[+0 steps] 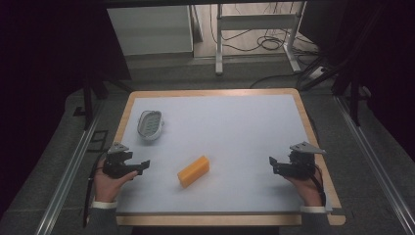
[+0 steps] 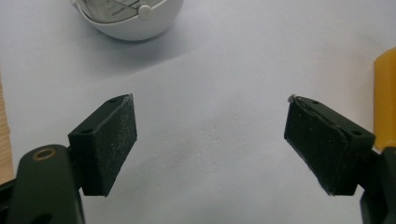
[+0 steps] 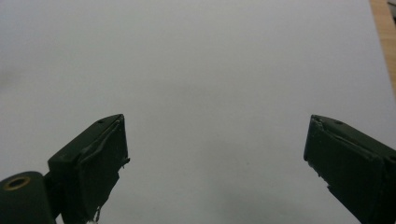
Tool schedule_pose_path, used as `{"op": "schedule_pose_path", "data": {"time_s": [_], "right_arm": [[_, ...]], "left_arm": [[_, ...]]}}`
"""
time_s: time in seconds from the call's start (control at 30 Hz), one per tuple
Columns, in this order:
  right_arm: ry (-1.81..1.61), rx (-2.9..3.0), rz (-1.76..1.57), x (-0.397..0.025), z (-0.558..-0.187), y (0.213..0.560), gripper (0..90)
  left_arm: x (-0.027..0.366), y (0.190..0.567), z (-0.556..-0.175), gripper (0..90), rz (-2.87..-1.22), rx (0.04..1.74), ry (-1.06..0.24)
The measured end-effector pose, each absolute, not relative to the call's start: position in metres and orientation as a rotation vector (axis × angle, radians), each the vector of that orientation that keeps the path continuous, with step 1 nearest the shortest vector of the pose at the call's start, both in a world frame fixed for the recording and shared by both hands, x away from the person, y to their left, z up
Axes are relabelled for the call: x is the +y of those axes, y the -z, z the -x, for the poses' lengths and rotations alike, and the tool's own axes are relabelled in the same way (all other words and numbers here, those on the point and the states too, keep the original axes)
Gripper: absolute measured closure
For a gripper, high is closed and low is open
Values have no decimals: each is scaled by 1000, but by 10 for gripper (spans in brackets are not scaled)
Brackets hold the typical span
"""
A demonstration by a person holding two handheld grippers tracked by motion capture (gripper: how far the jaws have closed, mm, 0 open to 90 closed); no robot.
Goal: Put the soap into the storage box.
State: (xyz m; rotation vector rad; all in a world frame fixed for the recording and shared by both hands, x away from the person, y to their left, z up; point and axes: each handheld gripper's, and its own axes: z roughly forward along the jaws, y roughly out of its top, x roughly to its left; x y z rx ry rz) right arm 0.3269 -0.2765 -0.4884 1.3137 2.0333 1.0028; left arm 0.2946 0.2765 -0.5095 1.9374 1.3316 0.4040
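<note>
Surface (image 1: 235, 127): a pale sheet laid over a wooden-edged top, seen from above.
Left tool (image 1: 142, 165): held low at the near left edge in the person's left hand (image 1: 108, 183); its jaws stand wide apart with nothing between them, seen clearly in the left gripper view (image 2: 210, 140).
Right tool (image 1: 272, 164): held at the near right in the right hand (image 1: 309, 188); its jaws are also spread wide and empty (image 3: 215, 154), over bare sheet.
Orange block (image 1: 193, 171): lies flat and angled between the two tools, nearer the left one; its edge shows beside that tool's jaw (image 2: 385, 100).
White oval dish (image 1: 149, 125): far left, well apart from the block, with a ribbed grey inside (image 2: 135, 18).
</note>
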Motion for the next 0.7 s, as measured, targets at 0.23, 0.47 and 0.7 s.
{"op": "schedule_pose_path", "data": {"time_s": [0.23, 0.47, 0.7], "right_arm": [[-957, 2071, -1318, -277, -327, 493, 86], [-933, 2078, -1313, -275, -327, 495, 88], [-914, 2086, -1327, -278, -328, 499, 88]], "left_arm": [[272, 511, -294, 182, -1955, 1295, -379], [275, 510, -293, 183, -1951, 1275, -363], [272, 508, -291, 207, -1971, 1239, -359]]}}
